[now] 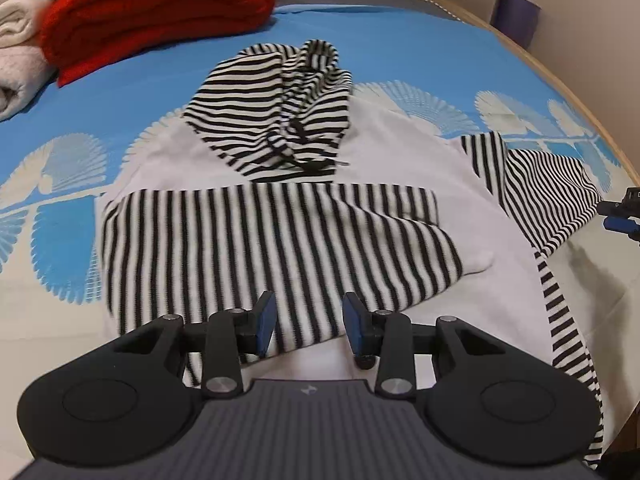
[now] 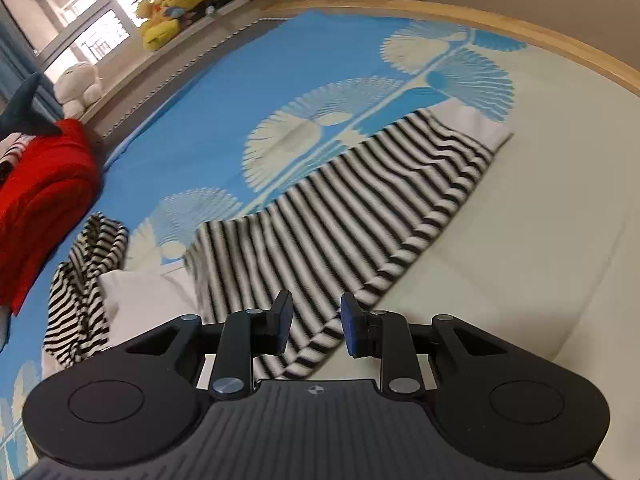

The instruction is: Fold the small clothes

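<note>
A small white hoodie [image 1: 400, 152] with black-and-white striped sleeves and hood lies flat on the bed cover [image 1: 400, 48]. Its striped hood [image 1: 276, 112] is bunched at the far end. One striped sleeve [image 1: 280, 240] lies folded across the white body. My left gripper [image 1: 310, 316] hovers over this sleeve's near edge, open, with its blue pads clear of the cloth. The other sleeve [image 2: 360, 208] stretches out sideways to its white cuff [image 2: 476, 120]. My right gripper [image 2: 316, 324] stands open above that sleeve's shoulder end, gripping nothing. The hood [image 2: 84, 280] also shows at the left of the right wrist view.
A folded red blanket [image 1: 152, 12] and a white knitted one [image 1: 20, 40] lie at the far left of the bed. The wooden bed frame [image 1: 560, 80] curves along the right. Plush toys [image 2: 172, 8] sit on the windowsill beyond.
</note>
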A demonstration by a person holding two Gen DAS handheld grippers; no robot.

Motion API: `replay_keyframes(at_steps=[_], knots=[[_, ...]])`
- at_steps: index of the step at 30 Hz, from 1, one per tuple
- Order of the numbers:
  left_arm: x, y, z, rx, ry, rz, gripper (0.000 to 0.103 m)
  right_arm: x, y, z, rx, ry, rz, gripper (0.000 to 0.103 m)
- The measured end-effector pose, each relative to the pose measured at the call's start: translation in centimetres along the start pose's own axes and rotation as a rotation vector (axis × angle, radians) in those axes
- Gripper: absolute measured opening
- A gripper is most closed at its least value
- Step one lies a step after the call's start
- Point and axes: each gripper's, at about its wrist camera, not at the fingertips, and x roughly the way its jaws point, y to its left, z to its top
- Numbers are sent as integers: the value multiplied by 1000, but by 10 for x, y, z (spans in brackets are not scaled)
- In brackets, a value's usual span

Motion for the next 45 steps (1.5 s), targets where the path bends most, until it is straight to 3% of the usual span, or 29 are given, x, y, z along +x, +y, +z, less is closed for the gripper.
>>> replay_keyframes(at_steps=[9, 16, 23, 30, 35, 37, 38, 40, 42, 45], knots=[[15, -17, 6, 7, 9, -3, 41, 13, -38, 11, -15, -10, -54, 27], [20, -19, 8, 20, 12, 8, 41, 36, -88, 34, 143, -31, -64, 19], [23, -5, 11, -13, 18, 24, 41, 55, -118, 54, 270, -121, -49, 29], [20, 2, 11, -9, 17, 25, 41, 90, -142, 60, 366, -150, -58, 36], [16, 16, 9, -28, 12, 44, 41, 103, -134, 59, 339, -217, -14, 36], [15, 25, 9, -43, 10, 53, 41, 106, -131, 57, 347, -239, -6, 21], [13, 29, 9, -53, 5, 55, 41, 107, -131, 57, 359, -241, -6, 4], [6, 40, 10, -81, -8, 62, 41, 100, -124, 57, 376, -281, -52, 4], [-1, 51, 11, -105, -22, 67, 41, 88, -96, 61, 278, -337, -105, 3], [-12, 72, 11, -155, -41, 77, 41, 62, -16, 57, -42, -453, -158, 3]])
